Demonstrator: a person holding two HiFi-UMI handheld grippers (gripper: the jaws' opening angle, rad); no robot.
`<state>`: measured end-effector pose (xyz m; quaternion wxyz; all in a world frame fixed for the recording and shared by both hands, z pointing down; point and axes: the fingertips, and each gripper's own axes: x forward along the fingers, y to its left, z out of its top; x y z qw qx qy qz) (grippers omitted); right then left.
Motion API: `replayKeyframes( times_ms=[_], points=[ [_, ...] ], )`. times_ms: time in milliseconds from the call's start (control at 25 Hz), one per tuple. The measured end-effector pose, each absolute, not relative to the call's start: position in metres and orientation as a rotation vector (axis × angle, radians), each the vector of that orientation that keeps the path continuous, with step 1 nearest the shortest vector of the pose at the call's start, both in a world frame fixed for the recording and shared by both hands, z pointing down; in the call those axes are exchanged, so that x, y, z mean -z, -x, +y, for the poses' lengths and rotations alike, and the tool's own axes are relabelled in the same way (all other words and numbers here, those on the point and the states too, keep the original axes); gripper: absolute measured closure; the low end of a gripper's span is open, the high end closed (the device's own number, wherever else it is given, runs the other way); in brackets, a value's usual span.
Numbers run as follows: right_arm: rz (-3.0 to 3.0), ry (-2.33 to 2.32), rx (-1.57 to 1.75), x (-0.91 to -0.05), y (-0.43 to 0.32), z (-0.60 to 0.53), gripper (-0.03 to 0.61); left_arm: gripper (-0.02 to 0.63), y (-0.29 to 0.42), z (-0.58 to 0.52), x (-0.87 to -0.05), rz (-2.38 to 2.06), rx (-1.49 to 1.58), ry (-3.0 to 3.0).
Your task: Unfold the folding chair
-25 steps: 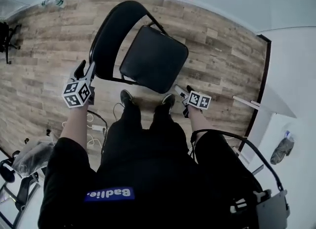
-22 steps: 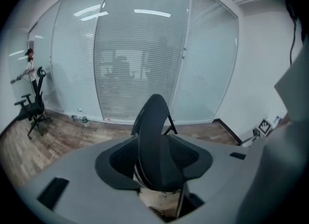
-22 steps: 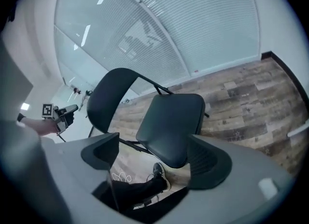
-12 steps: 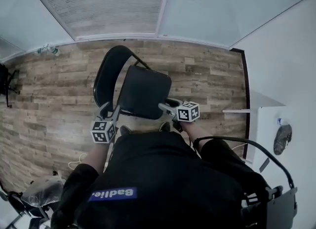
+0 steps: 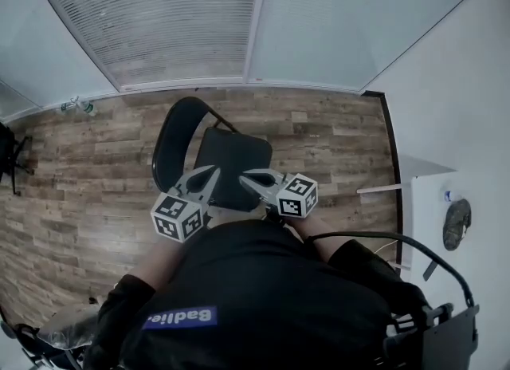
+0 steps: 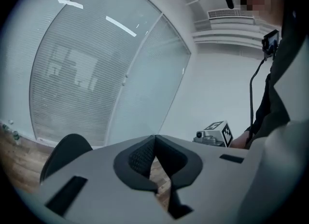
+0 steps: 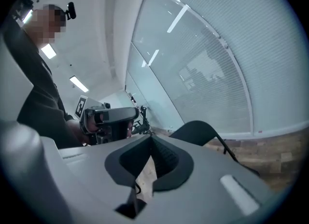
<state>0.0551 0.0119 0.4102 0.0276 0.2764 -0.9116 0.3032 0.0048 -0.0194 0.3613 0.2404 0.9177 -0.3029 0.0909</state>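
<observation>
The black folding chair [image 5: 231,161] stands unfolded on the wooden floor, its seat flat and its curved backrest [image 5: 170,139] to the left. Both grippers are raised in front of the person's chest, above the chair and clear of it. My left gripper [image 5: 209,174] is shut with nothing in it; its jaws have just closed. My right gripper [image 5: 247,175] is also shut and empty, its jaws having just closed too. In the left gripper view the pads [image 6: 145,153] meet, with the backrest [image 6: 67,150] low at the left. In the right gripper view the backrest [image 7: 198,131] shows beyond the closed pads [image 7: 164,158].
A glass wall with blinds [image 5: 183,17] runs behind the chair and a white wall [image 5: 462,81] stands to the right. A white table edge [image 5: 394,189] is right of the chair. A bottle [image 5: 76,107] lies by the glass and a black stand [image 5: 8,157] is far left.
Both grippers left the chair's sides and rose to chest height, coming closer together. Their jaws went from open to shut. The head view tilted up towards the glass wall.
</observation>
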Motion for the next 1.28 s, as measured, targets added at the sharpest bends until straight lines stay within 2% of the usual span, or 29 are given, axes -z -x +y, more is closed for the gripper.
replayKeyframes(
  times_ms=[400,680,1280],
  points=[
    [-2.996,-0.899,-0.576,-0.312,-0.061,0.01,0.577,0.608,-0.024,0.002,-0.31,-0.807,-0.159,-2.614],
    [-2.962,-0.894,-0.46,-0.317,-0.06,0.029,0.577,0.609,-0.034,0.018,-0.311,-0.767,-0.152,-2.632],
    [-2.942,-0.886,-0.499,-0.329,-0.062,0.049,0.578,0.609,-0.039,0.03,-0.311,-0.776,-0.178,-2.641]
  ],
)
